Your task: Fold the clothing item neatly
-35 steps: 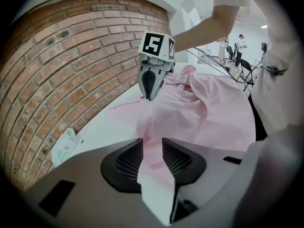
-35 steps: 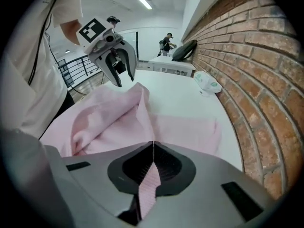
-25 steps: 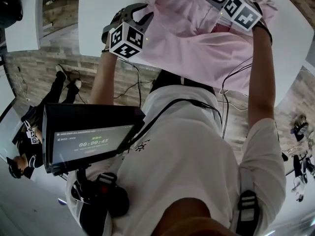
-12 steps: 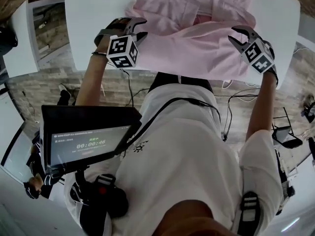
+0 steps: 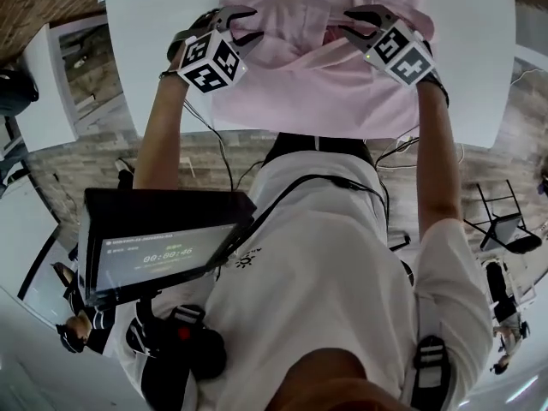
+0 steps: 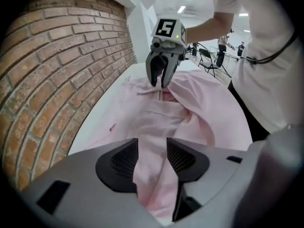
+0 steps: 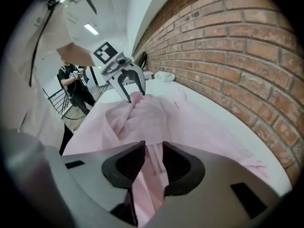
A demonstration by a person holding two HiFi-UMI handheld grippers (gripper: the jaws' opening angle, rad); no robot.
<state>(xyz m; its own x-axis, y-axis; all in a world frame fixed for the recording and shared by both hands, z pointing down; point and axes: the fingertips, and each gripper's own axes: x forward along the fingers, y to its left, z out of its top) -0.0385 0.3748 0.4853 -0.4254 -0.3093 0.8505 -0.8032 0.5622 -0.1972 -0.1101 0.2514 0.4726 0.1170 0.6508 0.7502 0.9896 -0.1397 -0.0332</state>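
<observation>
The pink shirt (image 5: 317, 84) is lying rumpled on the white table (image 5: 163, 67) at the top of the frame, its bunched length running left to right. The left gripper (image 5: 250, 24) has just been opening its jaws and is standing with cloth loose between them. The right gripper (image 5: 341, 26) is pinching a fold.

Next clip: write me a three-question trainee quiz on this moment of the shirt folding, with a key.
1. True or false: the pink shirt lies on a white table.
2. The right gripper is: A) open and empty, B) shut on shirt fabric, C) holding a towel.
3. What stands between the jaws of the left gripper?
Key: 1 true. 2 B. 3 pink shirt fabric; those jaws have just been opening and stand apart around it.
</observation>
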